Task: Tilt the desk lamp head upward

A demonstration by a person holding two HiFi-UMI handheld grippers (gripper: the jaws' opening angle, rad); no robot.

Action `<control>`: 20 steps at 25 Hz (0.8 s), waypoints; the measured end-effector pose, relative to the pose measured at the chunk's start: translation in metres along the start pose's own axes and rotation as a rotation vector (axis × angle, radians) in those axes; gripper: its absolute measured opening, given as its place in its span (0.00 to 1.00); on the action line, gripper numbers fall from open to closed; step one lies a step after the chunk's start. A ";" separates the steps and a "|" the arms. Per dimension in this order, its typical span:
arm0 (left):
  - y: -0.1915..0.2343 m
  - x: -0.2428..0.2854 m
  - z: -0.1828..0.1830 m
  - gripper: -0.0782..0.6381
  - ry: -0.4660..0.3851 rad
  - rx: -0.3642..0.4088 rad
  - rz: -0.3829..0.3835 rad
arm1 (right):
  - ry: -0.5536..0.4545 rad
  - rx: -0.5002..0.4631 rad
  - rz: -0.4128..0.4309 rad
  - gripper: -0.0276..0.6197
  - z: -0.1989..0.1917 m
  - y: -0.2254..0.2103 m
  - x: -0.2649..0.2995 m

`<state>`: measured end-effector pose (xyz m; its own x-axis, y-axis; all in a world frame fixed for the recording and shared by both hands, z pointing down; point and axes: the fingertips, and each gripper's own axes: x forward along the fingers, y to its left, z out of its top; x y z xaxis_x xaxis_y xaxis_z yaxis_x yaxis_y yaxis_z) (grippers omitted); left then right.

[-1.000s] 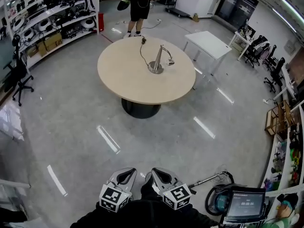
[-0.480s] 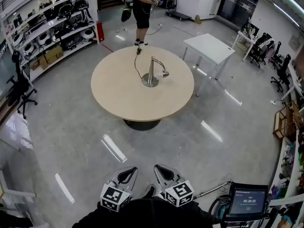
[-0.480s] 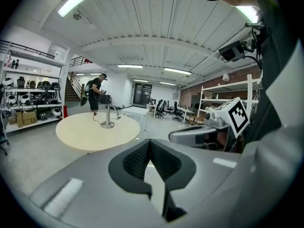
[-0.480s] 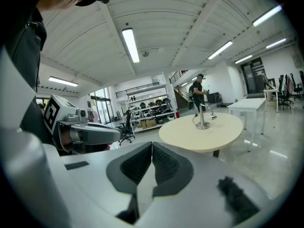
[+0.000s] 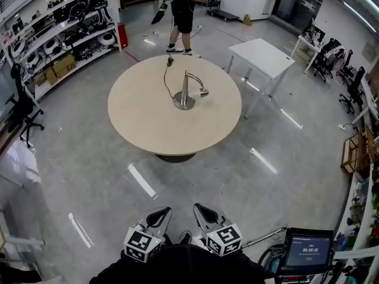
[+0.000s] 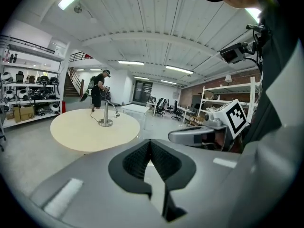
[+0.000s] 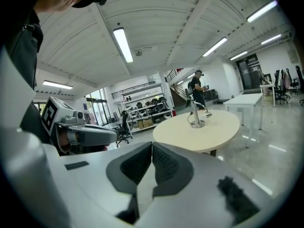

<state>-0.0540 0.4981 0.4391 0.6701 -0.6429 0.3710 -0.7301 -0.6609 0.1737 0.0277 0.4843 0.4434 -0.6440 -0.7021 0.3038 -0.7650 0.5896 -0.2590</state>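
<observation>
two grippers, the left gripper (image 5: 159, 216) and the right gripper (image 5: 201, 213), sit side by side at the bottom of the head view, each with its jaws pressed together on nothing. one desk lamp (image 5: 185, 93) stands well apart from both, ahead of them near the middle of the one round table (image 5: 148, 129), its head (image 5: 202, 93) reaching right, its one cord (image 5: 166, 78) trailing toward the far edge. one person (image 5: 183, 10) stands beyond the table.

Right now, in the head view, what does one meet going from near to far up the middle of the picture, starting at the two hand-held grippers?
The left hand-held gripper and right hand-held gripper side by side → floor → round table → desk lamp → person beyond the table.
</observation>
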 end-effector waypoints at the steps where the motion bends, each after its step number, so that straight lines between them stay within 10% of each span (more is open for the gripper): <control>1: 0.006 0.004 -0.001 0.12 0.003 -0.014 0.004 | 0.007 0.005 0.002 0.05 -0.001 -0.004 0.005; 20: 0.148 0.082 0.041 0.12 0.009 -0.036 -0.160 | 0.058 0.030 -0.170 0.05 0.044 -0.056 0.141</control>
<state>-0.1016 0.3319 0.4574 0.7770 -0.5269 0.3445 -0.6187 -0.7400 0.2638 -0.0200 0.3348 0.4604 -0.5048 -0.7662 0.3976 -0.8632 0.4511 -0.2266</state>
